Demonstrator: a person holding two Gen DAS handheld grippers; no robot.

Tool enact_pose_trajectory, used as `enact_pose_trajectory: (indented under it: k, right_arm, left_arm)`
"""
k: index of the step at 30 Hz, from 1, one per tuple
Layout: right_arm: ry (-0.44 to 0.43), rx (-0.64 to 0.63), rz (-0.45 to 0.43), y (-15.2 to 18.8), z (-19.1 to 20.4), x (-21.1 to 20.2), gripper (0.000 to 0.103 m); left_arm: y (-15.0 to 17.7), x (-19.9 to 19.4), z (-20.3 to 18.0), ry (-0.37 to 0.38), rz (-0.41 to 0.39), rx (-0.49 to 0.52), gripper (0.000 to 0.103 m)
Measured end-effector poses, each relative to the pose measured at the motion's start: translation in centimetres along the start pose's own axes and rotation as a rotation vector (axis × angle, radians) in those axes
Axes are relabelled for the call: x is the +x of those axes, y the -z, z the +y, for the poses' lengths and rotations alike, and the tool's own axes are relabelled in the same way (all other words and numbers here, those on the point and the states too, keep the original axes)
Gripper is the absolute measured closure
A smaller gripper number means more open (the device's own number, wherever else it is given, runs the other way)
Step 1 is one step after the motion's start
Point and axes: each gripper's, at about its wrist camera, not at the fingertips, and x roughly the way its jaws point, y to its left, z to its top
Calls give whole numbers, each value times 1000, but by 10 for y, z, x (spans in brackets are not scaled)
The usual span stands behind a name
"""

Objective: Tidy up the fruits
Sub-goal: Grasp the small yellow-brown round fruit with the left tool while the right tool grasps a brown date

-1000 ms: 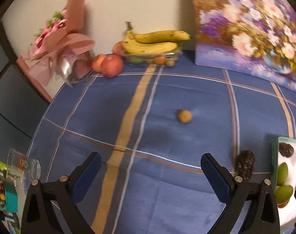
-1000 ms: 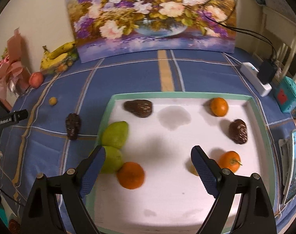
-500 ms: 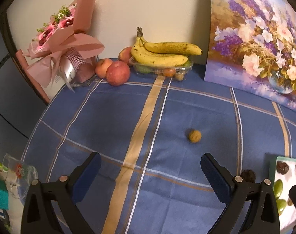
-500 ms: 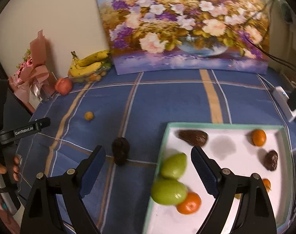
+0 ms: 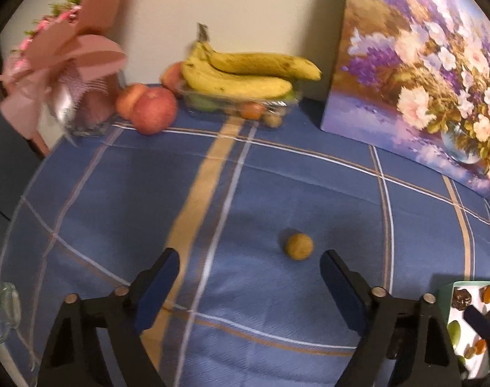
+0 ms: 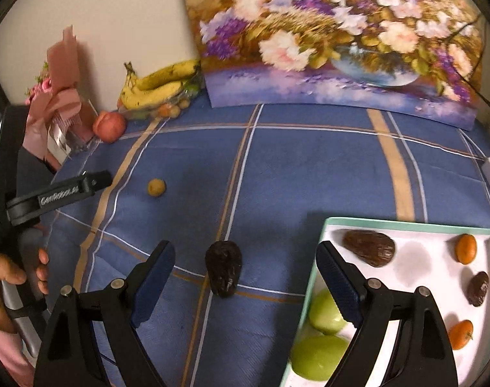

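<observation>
A small yellow-brown fruit (image 5: 298, 246) lies on the blue tablecloth just ahead of my open, empty left gripper (image 5: 249, 277); it also shows in the right wrist view (image 6: 156, 187). A dark wrinkled avocado (image 6: 223, 267) lies on the cloth between the fingers of my open, empty right gripper (image 6: 245, 272). The white tray with a green rim (image 6: 406, 225) sits at the right and holds two green fruits (image 6: 322, 351), dark avocados (image 6: 369, 247) and small oranges (image 6: 465, 249). The tray shows small in the left wrist view (image 5: 454, 290).
Bananas on a clear box of small fruits (image 5: 245, 77), apples (image 5: 153, 109) and a pink bouquet (image 5: 67, 64) stand at the back against the wall. A flower painting (image 6: 335, 38) leans at the back right. The left gripper's body (image 6: 57, 193) shows at left.
Both grippers have moved left and forward. The small yellow-brown fruit now lies close ahead of the left gripper. The dark avocado now lies between the right gripper's fingers, with the tray shifted right.
</observation>
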Motion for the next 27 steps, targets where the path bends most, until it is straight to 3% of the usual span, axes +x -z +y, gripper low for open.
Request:
enact_pose_trajectory:
  k: [3,10,12,17,20,23,27]
  right_arm:
    - [-2,-25,26,1,6,13,14]
    - [1,-62,77,7,12,40,33]
    - [-9,-62,89,8,12,46,41]
    - [-22,-68,115,11,14,58,49]
    - [-30,-73,127,13,16,61,53]
    - [-36,-68,134,13,16,63,64]
    - [-42,-70,134,13,17,61,65]
  left_arm:
    - [-3,14,-12,28,8,21,23]
    - [-5,43,-31,67,17,48,43]
    - [-5,49,-35,76,17,60,51]
    - [-5,59,-40,88,28,57,74]
    - [-4,59,-41,88,28,63,75]
    - [-4,59,-39,100,33,54,75]
    - [-4,56,-36,96,42,45,75]
